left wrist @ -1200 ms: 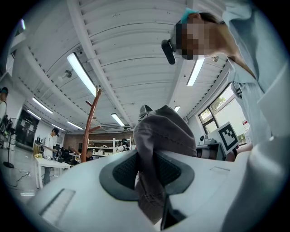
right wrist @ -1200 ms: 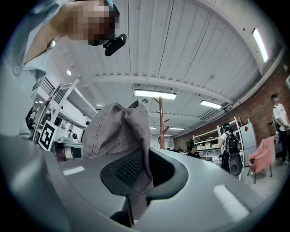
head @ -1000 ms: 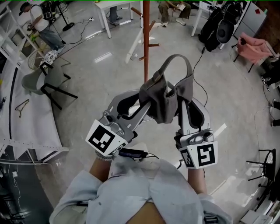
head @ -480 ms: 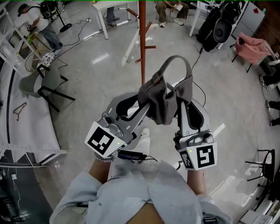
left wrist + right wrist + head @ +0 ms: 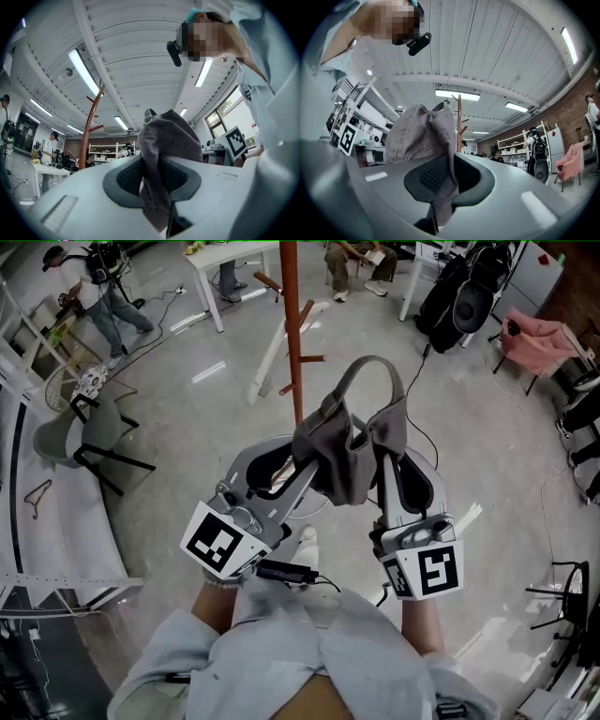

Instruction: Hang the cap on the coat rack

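While we are holding the cap (image 5: 349,454) out in front of our chest, both tools are biting on it. The left gripper (image 5: 300,463) is pinching a fold of grey cloth between its pads on one side, and the right gripper (image 5: 391,457) is clamping the cloth on the other, so the cap is hanging in the air between them, clear of the floor. Its back strap (image 5: 377,369) is arching up as an open loop on the far side, and that loop is what we are aiming with. Ahead, the coat rack (image 5: 291,329) is standing apart from the cap, a little to its left, with short pegs (image 5: 270,283) angling upward. For a clean hang, we are judging it best to be holding the two grips apart so the loop is wide, lining it up with one peg, lifting above the tip, and only then lowering. Farther off, a person (image 5: 111,298) is standing near a white table (image 5: 211,254).
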Demonstrator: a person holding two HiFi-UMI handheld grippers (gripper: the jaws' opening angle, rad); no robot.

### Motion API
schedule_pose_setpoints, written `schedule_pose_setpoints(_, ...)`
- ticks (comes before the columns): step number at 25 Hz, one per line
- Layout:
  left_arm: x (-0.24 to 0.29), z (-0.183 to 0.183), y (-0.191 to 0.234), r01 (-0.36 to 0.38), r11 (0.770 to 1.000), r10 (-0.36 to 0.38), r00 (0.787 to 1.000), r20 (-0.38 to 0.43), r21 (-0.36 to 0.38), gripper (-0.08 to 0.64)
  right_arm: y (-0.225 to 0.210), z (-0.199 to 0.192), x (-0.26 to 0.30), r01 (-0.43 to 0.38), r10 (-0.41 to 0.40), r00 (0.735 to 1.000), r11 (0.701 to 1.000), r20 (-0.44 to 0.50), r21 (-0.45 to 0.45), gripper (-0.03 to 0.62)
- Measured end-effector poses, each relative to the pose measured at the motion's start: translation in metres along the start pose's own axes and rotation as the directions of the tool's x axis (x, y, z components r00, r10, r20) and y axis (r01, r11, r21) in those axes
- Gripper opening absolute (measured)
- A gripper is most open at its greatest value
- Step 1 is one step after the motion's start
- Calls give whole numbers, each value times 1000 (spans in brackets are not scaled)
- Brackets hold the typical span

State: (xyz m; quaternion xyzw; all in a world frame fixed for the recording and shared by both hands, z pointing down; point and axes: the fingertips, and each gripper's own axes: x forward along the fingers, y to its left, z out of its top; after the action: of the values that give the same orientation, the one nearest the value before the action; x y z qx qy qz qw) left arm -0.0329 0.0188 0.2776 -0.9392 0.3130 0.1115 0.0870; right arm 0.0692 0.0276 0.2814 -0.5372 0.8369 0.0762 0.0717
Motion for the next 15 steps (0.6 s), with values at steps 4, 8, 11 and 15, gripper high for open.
schedule_pose_setpoints(4,23,-6,14,6,1000,-6,1000,4,0,91,-20,-8,17,18,-17,999,1000,-33,7,43)
schedule_pose_setpoints(8,41,-8,34,5,1000,-5,1000,11,6,91,-34,-4,41,10,-10,1000,1000,4,-3,43)
schedule_pose_setpoints(11,55,-7,49,3,1000,-3,1000,15,11,91,-43,-4,59,6,-6,1000,1000,3,-8,43)
schedule_pose_setpoints(15,73,-7,71,2,1000,-3,1000,19,18,91,-55,-3,84,2,-2,1000,1000,3,-5,43)
